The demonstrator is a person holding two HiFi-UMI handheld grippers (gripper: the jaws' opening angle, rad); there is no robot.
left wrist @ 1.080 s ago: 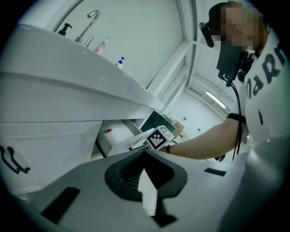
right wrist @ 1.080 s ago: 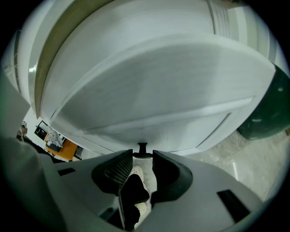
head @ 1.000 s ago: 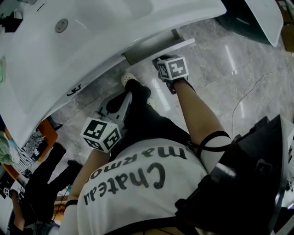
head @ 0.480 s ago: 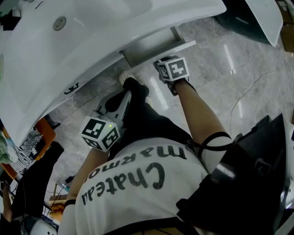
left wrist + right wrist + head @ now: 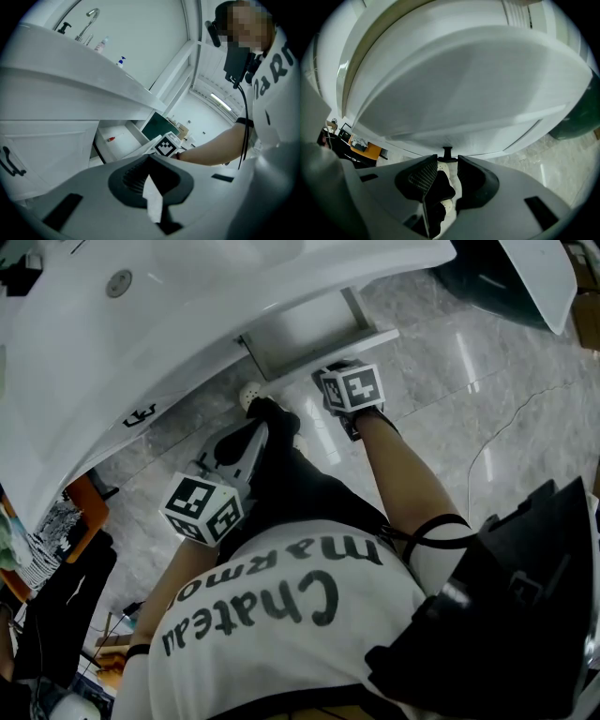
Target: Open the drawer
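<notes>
A white drawer (image 5: pixel 314 320) stands partly pulled out from under the white sink vanity (image 5: pixel 187 324). My right gripper (image 5: pixel 336 368) is at the drawer's front panel (image 5: pixel 330 344), under its marker cube. In the right gripper view my right gripper (image 5: pixel 447 160) has its jaw tips on either side of the small black handle (image 5: pixel 446 152), shut on it. The left gripper view shows the open drawer (image 5: pixel 117 140) with a small red item (image 5: pixel 111 138) inside. My left gripper (image 5: pixel 251 429) hangs lower left, off the drawer, shut (image 5: pixel 150 161) and holding nothing.
A sink drain (image 5: pixel 118 282) and a tap (image 5: pixel 89 21) sit on the vanity top. Left of the drawer is a cabinet front with a black handle (image 5: pixel 139 414). The person's shoe (image 5: pixel 251 394) stands on the marble floor (image 5: pixel 487 381). An orange stool (image 5: pixel 89 507) is at the left.
The drawer has slid further out of the vanity toward the person, and my right gripper has come back with it. My left gripper has stayed where it was.
</notes>
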